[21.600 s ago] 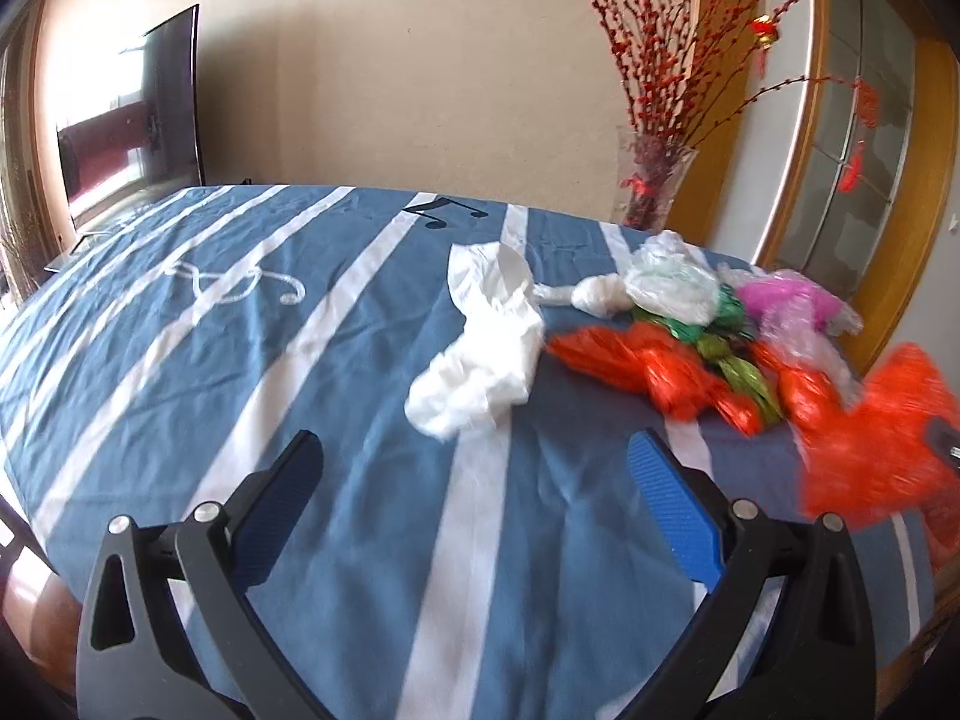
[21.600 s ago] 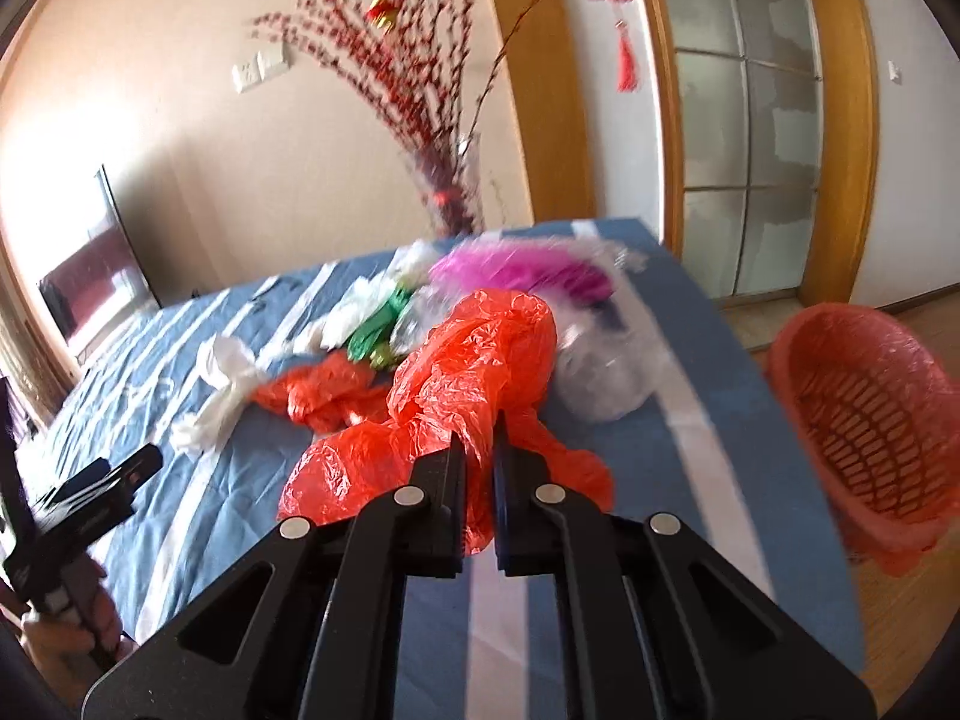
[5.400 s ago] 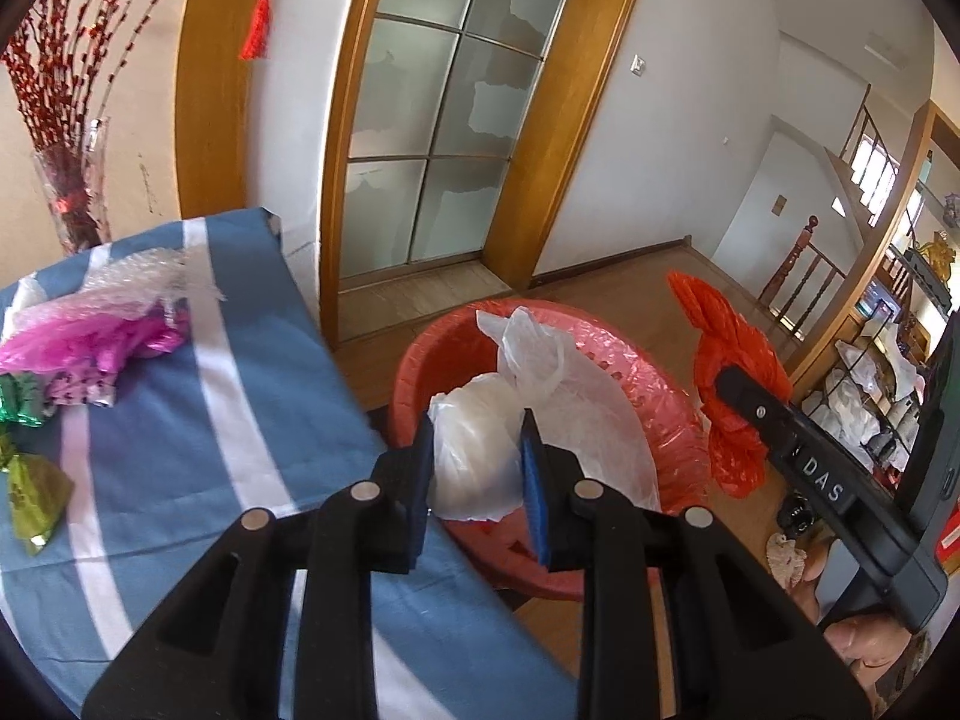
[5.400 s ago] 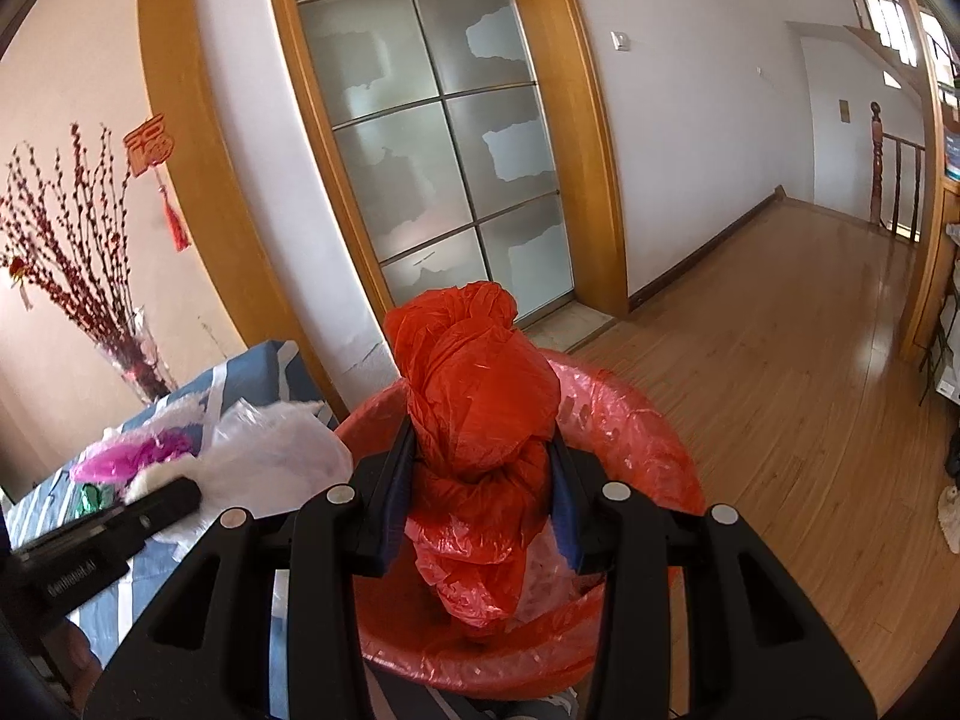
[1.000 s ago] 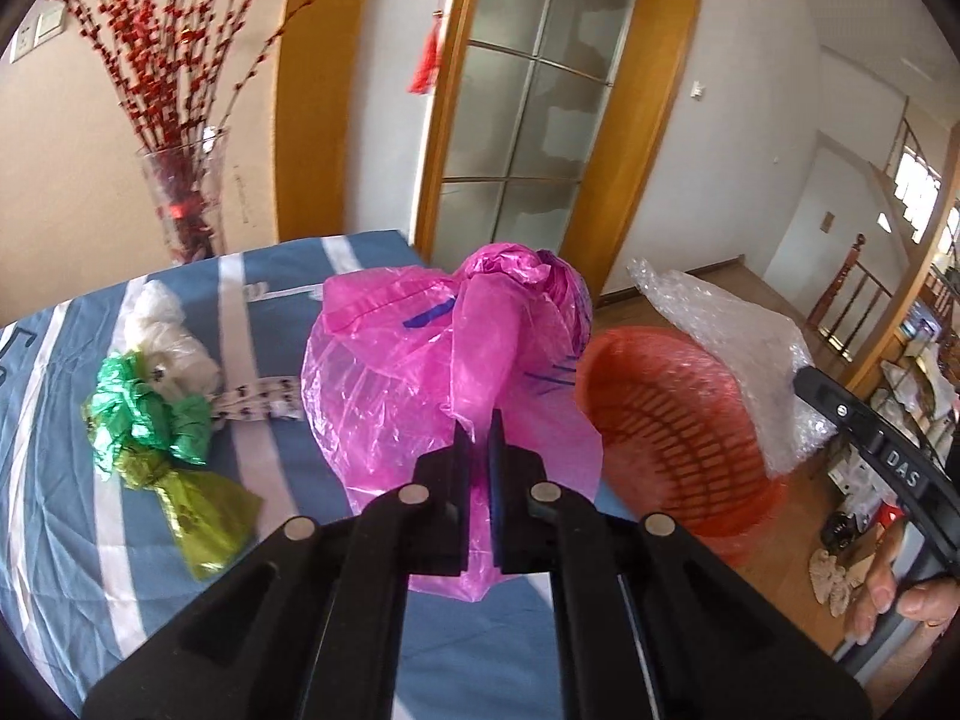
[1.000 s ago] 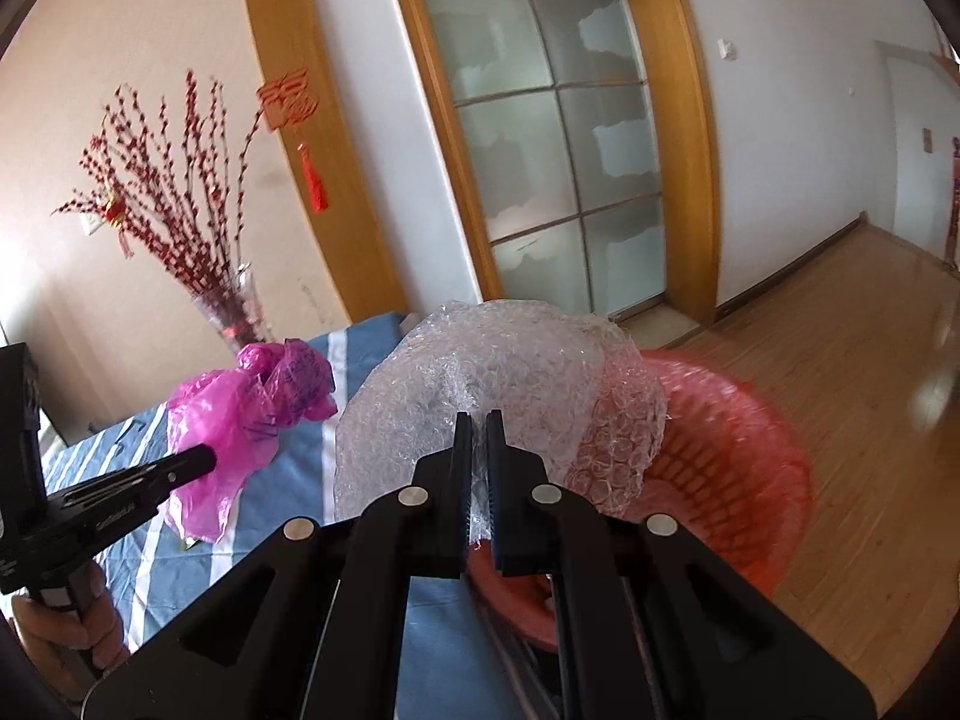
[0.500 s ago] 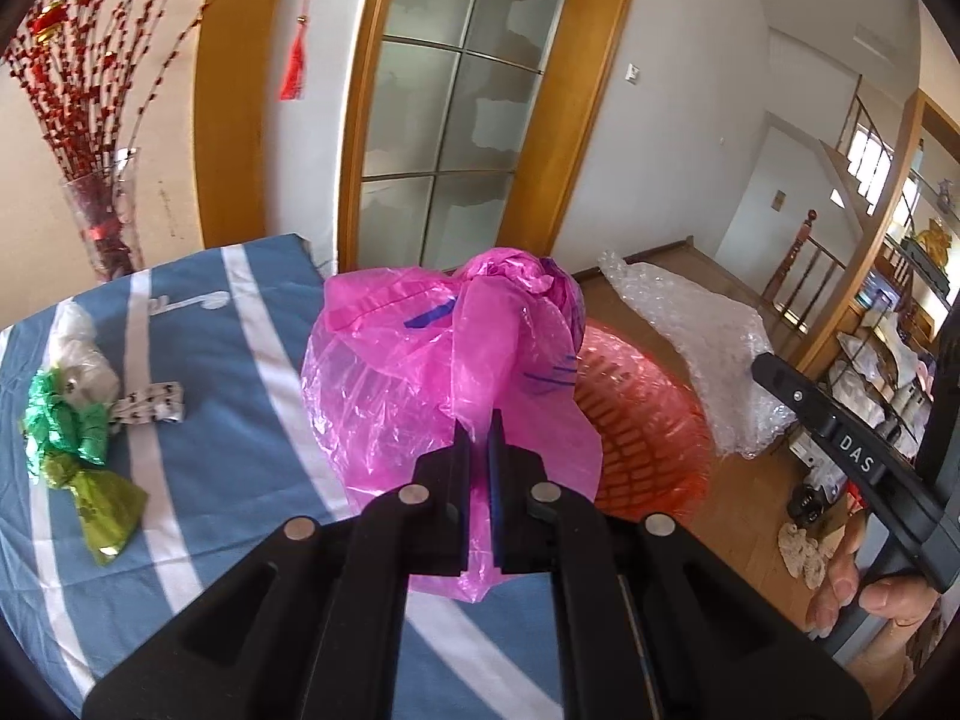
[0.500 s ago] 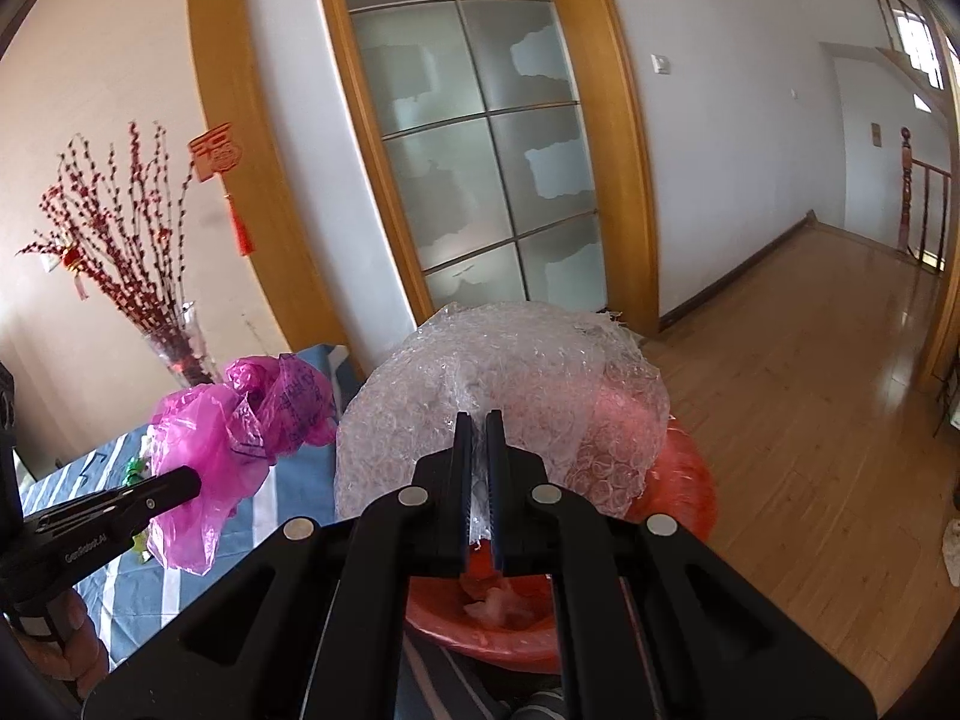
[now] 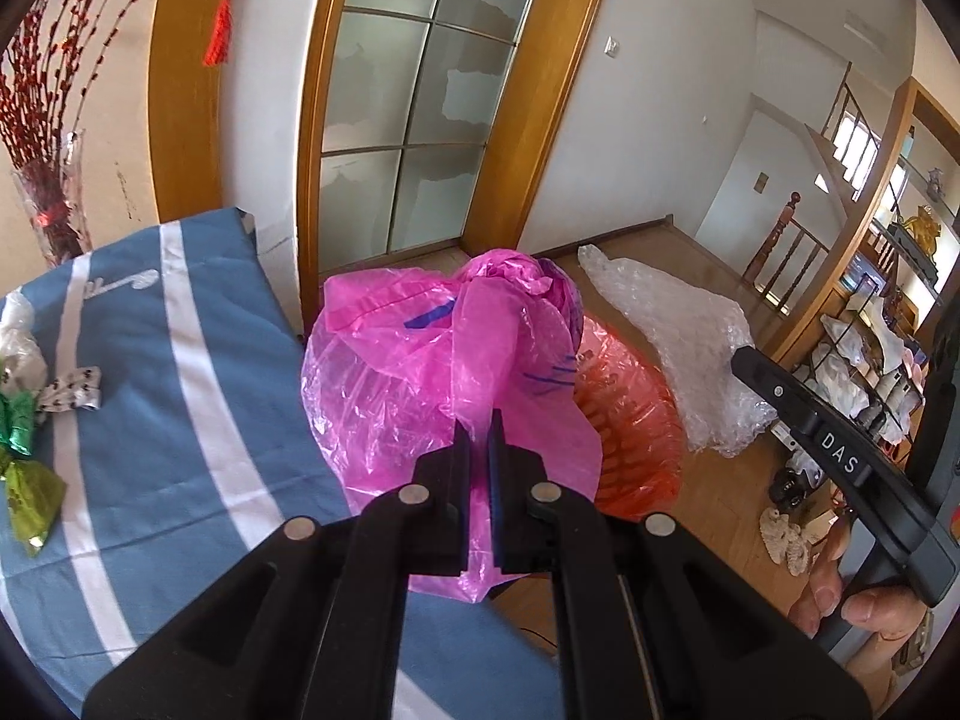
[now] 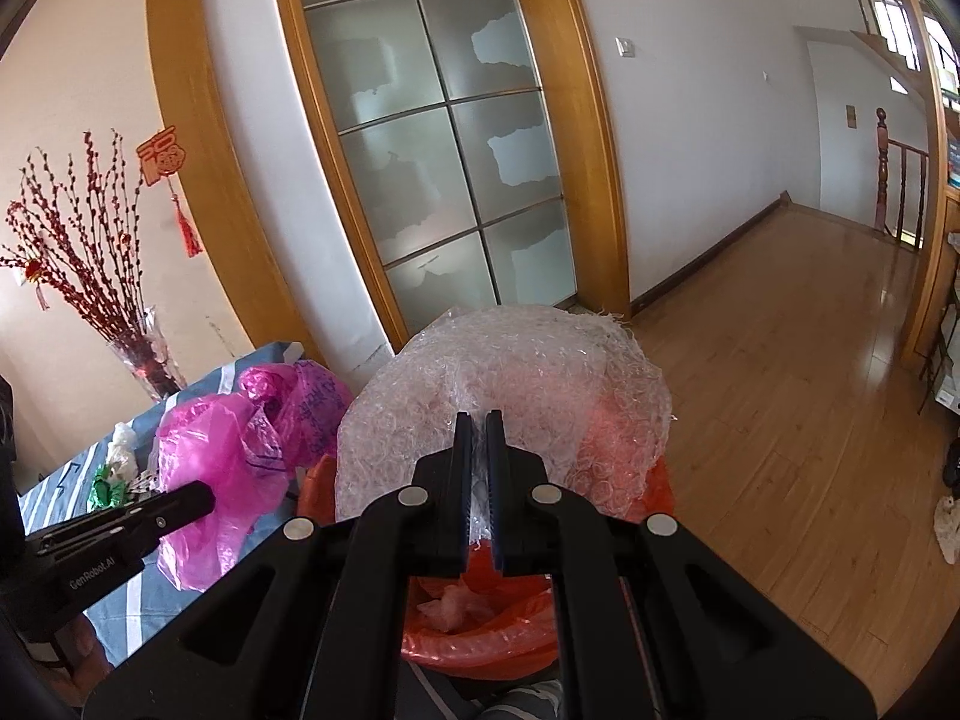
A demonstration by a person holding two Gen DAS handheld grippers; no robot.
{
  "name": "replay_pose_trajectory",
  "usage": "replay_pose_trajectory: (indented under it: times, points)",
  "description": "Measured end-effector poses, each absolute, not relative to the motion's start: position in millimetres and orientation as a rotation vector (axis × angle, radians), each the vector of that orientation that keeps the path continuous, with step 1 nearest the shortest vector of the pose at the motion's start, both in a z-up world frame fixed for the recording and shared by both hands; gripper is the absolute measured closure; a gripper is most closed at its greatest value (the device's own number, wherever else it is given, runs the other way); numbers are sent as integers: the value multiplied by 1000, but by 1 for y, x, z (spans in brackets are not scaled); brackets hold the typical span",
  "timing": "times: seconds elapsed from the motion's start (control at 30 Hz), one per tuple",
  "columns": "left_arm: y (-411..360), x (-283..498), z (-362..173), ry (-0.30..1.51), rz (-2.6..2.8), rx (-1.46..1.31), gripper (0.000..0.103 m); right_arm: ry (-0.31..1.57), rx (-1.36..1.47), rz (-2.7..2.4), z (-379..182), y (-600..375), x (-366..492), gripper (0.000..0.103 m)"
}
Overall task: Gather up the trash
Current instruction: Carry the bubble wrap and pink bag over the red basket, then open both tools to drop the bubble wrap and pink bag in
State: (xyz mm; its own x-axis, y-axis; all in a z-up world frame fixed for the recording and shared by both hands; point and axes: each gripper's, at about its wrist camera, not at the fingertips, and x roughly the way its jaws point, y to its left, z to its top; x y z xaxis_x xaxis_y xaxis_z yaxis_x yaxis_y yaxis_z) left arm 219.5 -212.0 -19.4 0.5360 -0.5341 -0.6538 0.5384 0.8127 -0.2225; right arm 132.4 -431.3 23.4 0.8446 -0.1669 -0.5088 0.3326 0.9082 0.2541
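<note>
My left gripper (image 9: 478, 429) is shut on a pink plastic bag (image 9: 420, 372) and holds it in the air by the table's right edge, beside the red basket (image 9: 630, 420) on the floor. My right gripper (image 10: 478, 426) is shut on a sheet of clear bubble wrap (image 10: 510, 384) and holds it over the red basket (image 10: 480, 648), which has white and red bags inside. The pink bag (image 10: 240, 456) also shows at left in the right wrist view, and the bubble wrap (image 9: 684, 348) at right in the left wrist view.
The blue striped tablecloth (image 9: 150, 390) carries green wrappers (image 9: 24, 468), a white bag (image 9: 18, 348) and a small patterned scrap (image 9: 75, 396). A glass vase with red branches (image 9: 48, 204) stands at the back. A glass door (image 10: 432, 156) and wooden floor (image 10: 810, 390) lie beyond.
Both grippers have swung right from the table toward the basket. The bubble wrap now hangs directly over the basket, and the pink bag is nearer to it.
</note>
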Motion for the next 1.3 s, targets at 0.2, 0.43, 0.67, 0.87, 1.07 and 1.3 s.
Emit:
replay_pose_trajectory:
  times: [0.2,0.43,0.67,0.87,1.07,1.3]
  points:
    - [-228,223,-31,800,-646,6,92,504,358,-258,19,-436,138,97]
    - [-216,233,-45,832,-576,12,69,545,380,-220,6,-437,149,68]
    - [-177,233,-45,814,-485,6,50,528,399,-240,5,-439,139,47]
    - [-137,226,-44,771,-377,51,36,534,390,-246,7,-434,138,40]
    - [-88,223,-43,748,-276,52,32,552,332,-198,8,-407,145,39]
    - [-23,218,-42,724,-147,31,32,576,275,-86,10,-358,161,39]
